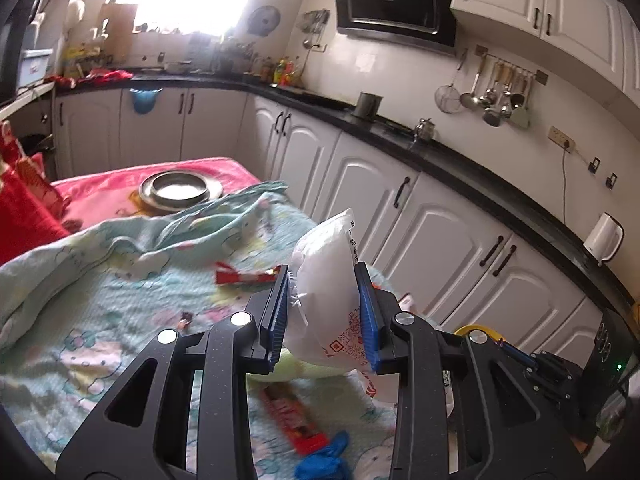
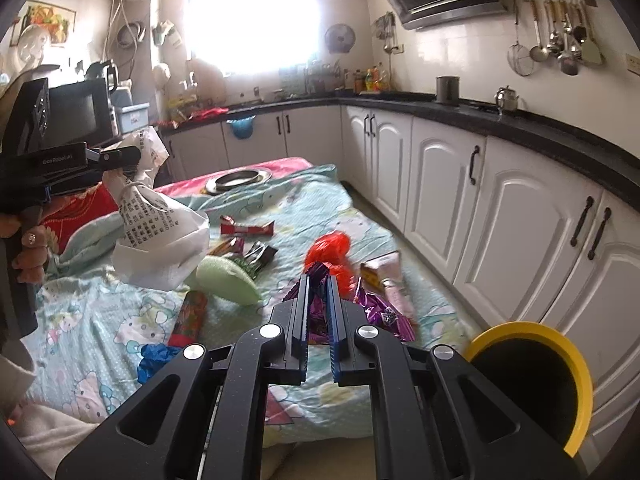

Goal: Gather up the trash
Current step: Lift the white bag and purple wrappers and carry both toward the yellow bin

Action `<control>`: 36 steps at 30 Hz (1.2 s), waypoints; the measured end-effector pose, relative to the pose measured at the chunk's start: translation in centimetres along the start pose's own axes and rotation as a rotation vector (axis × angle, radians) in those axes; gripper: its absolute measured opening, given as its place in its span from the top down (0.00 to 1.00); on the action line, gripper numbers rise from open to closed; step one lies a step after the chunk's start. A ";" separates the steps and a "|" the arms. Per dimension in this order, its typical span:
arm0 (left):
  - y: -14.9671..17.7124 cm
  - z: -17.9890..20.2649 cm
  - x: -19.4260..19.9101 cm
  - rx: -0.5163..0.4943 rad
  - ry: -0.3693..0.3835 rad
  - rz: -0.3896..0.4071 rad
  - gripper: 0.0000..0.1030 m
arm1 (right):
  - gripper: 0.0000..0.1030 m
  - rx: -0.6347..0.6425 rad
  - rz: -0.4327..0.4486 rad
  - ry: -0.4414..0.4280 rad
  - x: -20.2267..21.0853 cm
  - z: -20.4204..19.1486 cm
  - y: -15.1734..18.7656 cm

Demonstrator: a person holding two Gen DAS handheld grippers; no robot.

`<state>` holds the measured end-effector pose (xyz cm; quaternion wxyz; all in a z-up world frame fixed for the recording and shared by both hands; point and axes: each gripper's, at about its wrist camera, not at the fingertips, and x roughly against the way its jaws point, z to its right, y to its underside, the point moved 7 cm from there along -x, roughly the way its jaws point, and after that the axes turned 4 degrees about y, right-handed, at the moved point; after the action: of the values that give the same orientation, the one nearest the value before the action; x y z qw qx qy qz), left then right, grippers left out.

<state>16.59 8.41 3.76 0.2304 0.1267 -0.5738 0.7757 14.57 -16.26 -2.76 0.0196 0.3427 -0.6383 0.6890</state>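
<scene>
My left gripper (image 1: 322, 270) is shut on a white plastic bag (image 1: 324, 264) with red print, held up above the table. In the right wrist view that left gripper (image 2: 130, 160) hangs at the left with the white bag (image 2: 160, 232) drooping below it. My right gripper (image 2: 318, 280) is shut on a crumpled purple foil wrapper (image 2: 382, 314), which sticks out to the right of the fingers. On the cloth lie a red wrapper (image 2: 246, 230), an orange-red plastic bag (image 2: 330, 250), a pale green piece (image 2: 226, 280), a red tube (image 2: 188, 314) and a blue glove (image 2: 154, 358).
A yellow-rimmed black bin (image 2: 576, 380) stands at the lower right beside the table (image 2: 360, 220), which a cartoon-print cloth covers. A metal dish (image 2: 238, 178) sits at the far end. White cabinets (image 2: 480, 208) under a black counter run along the right. A hand (image 2: 30, 248) holds the left gripper.
</scene>
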 end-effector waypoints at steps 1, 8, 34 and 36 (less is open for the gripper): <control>-0.2 0.6 -0.2 -0.007 0.004 0.002 0.76 | 0.92 -0.005 0.005 0.005 0.2 0.4 -0.1; -0.7 4.3 -1.4 -0.059 0.031 0.008 0.76 | 0.92 -0.055 0.036 0.054 2.1 3.9 -0.7; 3.4 18.3 -9.7 -0.262 0.147 -0.082 0.76 | 0.92 -0.259 0.039 0.309 7.4 17.2 2.8; 4.1 19.3 -10.7 -0.275 0.153 -0.095 0.76 | 0.92 -0.270 0.030 0.317 7.6 17.9 3.4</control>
<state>22.42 -13.11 1.43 0.3252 0.0616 -0.6488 0.6852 15.21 -35.93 -2.82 0.1554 0.2146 -0.7188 0.6427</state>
